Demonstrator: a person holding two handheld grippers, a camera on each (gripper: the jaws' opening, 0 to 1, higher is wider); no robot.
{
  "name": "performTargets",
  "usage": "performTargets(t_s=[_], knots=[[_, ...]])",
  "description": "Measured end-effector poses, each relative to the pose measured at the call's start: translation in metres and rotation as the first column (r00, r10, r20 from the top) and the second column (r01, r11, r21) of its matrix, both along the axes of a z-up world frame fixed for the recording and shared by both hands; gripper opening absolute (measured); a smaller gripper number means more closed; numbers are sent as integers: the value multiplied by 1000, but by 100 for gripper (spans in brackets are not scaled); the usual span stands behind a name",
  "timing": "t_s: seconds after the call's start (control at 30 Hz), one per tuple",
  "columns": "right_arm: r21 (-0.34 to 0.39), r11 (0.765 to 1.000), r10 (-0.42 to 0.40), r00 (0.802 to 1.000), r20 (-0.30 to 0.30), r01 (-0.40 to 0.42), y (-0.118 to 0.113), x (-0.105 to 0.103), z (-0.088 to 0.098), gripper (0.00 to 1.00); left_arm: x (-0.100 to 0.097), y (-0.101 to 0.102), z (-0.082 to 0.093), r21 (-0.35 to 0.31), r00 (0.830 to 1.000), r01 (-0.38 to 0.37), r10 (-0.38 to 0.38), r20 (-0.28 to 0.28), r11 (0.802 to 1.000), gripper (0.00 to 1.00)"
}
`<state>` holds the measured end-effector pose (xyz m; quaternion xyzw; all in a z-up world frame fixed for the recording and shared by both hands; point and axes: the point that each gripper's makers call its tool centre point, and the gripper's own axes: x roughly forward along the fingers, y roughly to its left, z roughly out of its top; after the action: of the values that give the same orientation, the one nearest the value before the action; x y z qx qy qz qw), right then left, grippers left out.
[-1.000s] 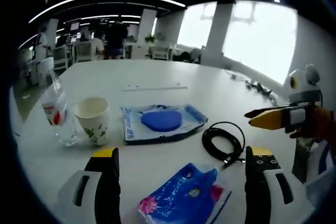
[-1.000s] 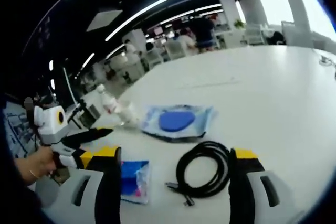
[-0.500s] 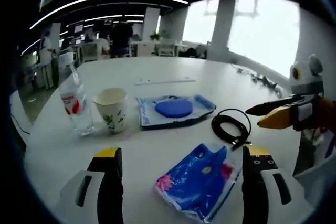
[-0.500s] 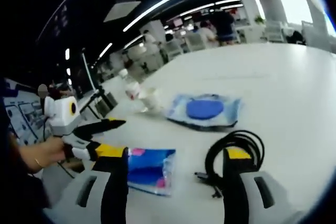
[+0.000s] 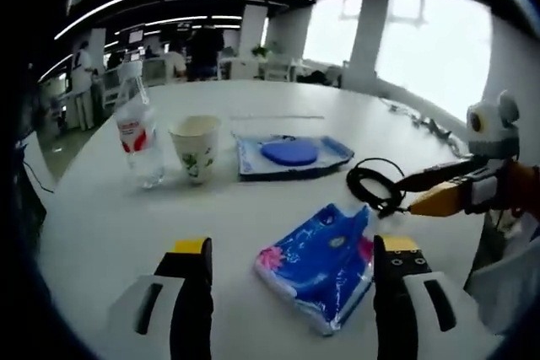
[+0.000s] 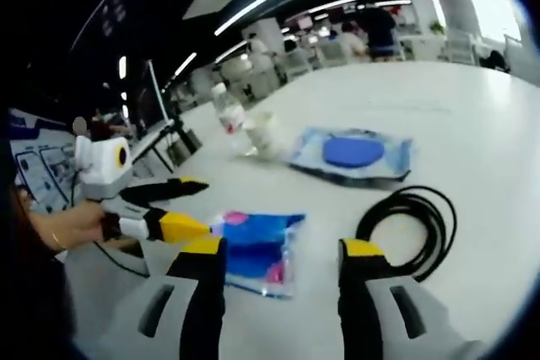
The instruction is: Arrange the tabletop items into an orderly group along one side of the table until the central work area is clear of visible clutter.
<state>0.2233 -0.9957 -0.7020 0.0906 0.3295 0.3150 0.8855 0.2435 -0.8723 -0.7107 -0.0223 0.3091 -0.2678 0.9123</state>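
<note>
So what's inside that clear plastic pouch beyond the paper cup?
The clear pouch holds a flat, round blue disc, also seen in the right gripper view. Anything beneath the disc is covered, and the print on the pouch is too blurred to read.

On the table (image 5: pixel 110 208), in the left gripper view, a tissue pack (image 5: pixel 325 263) lies nearest, between the jaws. Behind it, left to right, stand a water bottle (image 5: pixel 139 137), a paper cup (image 5: pixel 195 147), a flat pouch (image 5: pixel 291 156) and a coiled cable (image 5: pixel 375 187). The bottle stands just beside the cup.
</note>
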Motion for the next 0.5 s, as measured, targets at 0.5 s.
performTargets(t_s=[0.5], knots=[[-161, 985, 65, 998, 23, -61, 6, -4, -30, 23, -27, 12, -29, 34, 989, -68, 72, -129, 997, 50]])
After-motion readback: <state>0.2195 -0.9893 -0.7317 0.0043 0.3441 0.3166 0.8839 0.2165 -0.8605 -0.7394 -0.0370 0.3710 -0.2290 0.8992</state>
